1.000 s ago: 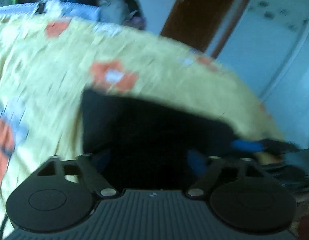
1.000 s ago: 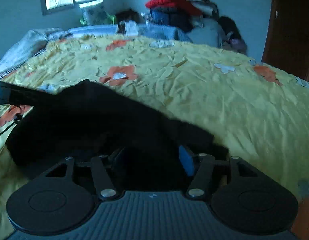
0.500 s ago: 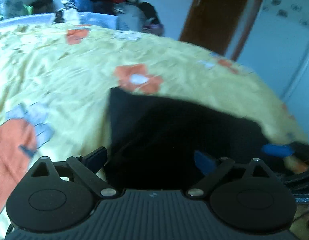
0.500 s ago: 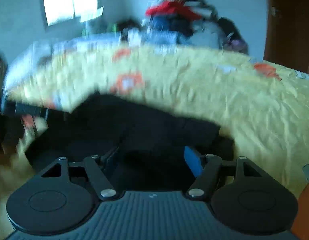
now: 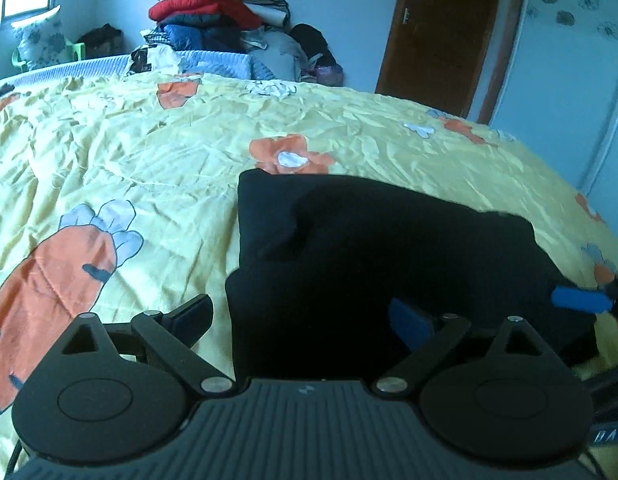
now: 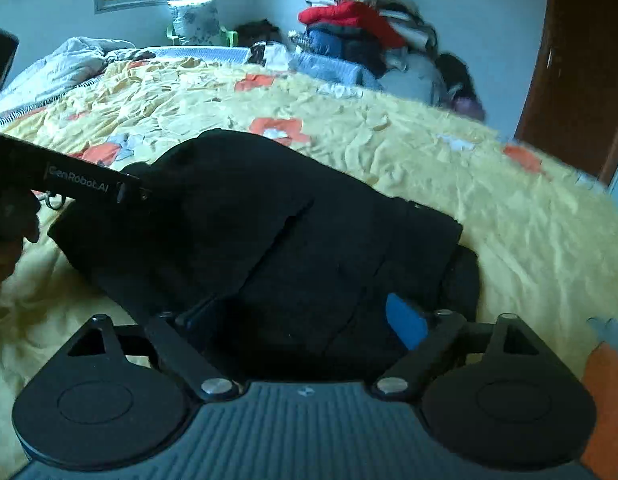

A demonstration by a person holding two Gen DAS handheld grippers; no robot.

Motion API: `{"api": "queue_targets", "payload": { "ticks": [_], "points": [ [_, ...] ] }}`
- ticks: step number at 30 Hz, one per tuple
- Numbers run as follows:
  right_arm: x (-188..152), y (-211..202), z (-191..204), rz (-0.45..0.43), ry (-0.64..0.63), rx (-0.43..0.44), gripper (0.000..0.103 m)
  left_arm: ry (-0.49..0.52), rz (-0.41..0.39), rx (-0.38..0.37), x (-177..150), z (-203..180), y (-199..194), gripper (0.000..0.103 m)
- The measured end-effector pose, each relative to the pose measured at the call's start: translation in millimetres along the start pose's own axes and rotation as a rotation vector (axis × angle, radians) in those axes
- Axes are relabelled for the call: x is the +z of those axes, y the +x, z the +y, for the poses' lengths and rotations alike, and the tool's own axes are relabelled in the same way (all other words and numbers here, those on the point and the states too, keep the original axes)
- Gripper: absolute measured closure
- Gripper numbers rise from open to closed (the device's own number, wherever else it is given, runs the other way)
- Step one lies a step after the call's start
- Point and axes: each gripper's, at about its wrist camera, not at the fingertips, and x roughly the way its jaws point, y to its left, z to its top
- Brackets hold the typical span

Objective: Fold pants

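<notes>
Bedspread [image 5: 157, 168], pants [image 5: 389, 248] before tongs [image 5: 305, 320]

White lettering reading "GenRobot.AI" runs along the black side of the left gripper [image 6: 75, 184], seen in the right wrist view. In the left wrist view, pale letters at the lower right edge are cut off and too blurred to read. No other writing can be read.

Pants [image 5: 389, 240] plain black. Bedspread [image 5: 149, 152] pale yellow, printed with orange carrots and flowers. Door [image 5: 441, 28] brown; walls pale blue.
</notes>
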Motion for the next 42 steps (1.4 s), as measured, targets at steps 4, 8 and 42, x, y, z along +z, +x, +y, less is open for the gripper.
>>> {"api": "queue_targets", "payload": {
  "ticks": [4,8,42],
  "points": [
    [-2.2,-15.0,5.0,-0.005,0.031,-0.020,0.012,-0.019,0.009,0.008,-8.8,0.0,-8.8,0.005],
    [-8.7,-34.8,16.7,-0.027,0.054,-0.031,0.009,-0.023,0.008,0.010,-18.3,-3.0,-21.7,0.005],
    [-61.6,-45.7,62.2,-0.020,0.282,-0.131,0.000,0.085,-0.026,0.086,-88.4,-21.6,-56.8,0.000]
  ]
}}
